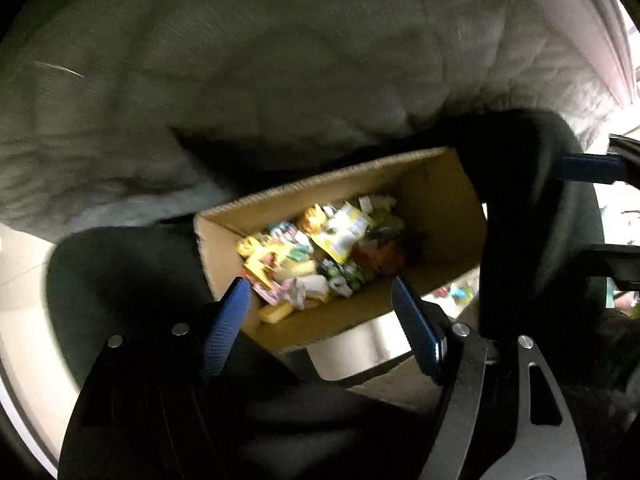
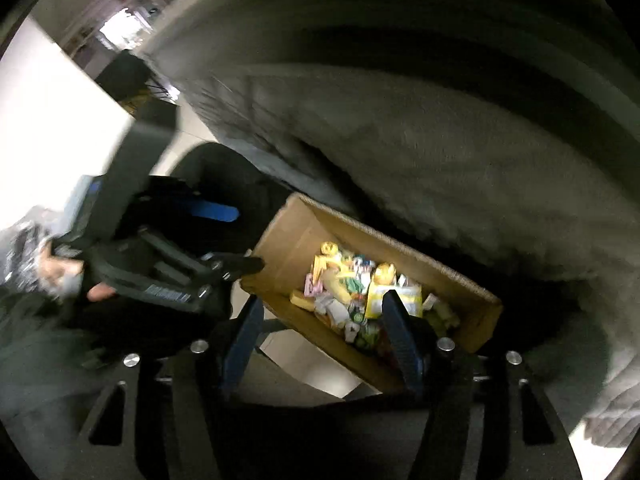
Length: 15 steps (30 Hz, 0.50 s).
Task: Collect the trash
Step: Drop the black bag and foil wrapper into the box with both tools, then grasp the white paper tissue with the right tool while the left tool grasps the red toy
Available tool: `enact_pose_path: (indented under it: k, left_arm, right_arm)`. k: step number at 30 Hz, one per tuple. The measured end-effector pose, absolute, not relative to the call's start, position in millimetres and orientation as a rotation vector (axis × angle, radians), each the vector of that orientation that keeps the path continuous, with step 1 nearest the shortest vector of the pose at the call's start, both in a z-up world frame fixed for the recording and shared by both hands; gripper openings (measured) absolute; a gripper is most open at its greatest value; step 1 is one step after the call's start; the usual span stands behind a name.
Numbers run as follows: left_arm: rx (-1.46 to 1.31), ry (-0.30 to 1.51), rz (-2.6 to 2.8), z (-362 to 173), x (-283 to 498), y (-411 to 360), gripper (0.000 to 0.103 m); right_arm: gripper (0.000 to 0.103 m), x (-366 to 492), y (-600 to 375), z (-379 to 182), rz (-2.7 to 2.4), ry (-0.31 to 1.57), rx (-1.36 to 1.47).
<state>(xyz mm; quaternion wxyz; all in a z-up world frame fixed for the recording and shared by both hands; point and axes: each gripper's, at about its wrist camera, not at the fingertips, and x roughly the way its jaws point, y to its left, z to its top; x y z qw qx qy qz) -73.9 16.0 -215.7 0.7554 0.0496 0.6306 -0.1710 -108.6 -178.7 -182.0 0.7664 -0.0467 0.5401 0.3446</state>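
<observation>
An open cardboard box [image 1: 436, 200] holds a heap of colourful wrappers and packets [image 1: 320, 256]. In the left wrist view my left gripper [image 1: 320, 286] hovers over the near end of the box, jaws open and nothing between the pads. One blue finger [image 1: 592, 168] of the right gripper shows at the right edge. In the right wrist view the same box [image 2: 288, 240] lies tilted with the trash [image 2: 352, 288] inside. My right gripper [image 2: 323, 300] is open above its near wall and holds nothing. The left gripper [image 2: 236, 238] sits at the box's left end.
A big grey quilted cover [image 1: 280, 80] bulges right behind the box. Dark rounded seats [image 1: 120, 288] flank the box on both sides. Pale floor [image 1: 360, 352] shows under it, with small coloured bits [image 1: 456, 292] lying there. A person's hand [image 2: 60, 276] grips the left tool.
</observation>
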Motion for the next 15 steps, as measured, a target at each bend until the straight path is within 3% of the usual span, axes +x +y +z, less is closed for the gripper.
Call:
enact_pose_path:
  k: [5,7,9,13,15]
  left_arm:
    - [0.146,1.160,-0.438,-124,-89,26,0.072]
    - [0.130,1.013,-0.459,-60,-79,31,0.076]
    - [0.130,0.873,-0.411,-11,-58,36,0.091]
    - [0.182,0.670,-0.252,38,33,32,0.092]
    - [0.168,0.651,-0.179,40,90,33,0.092]
  right_arm:
    - [0.062,-84,-208,-68,0.798,0.917,-0.030]
    - [0.073,-29,-221,-29,0.669,0.800,-0.044]
    - [0.078,33,-231,-10,0.522,0.727,-0.068]
    - [0.079,186,-246,3,0.302,0.681,-0.091]
    - [0.080,259,-251,-3,0.241,0.724,-0.073]
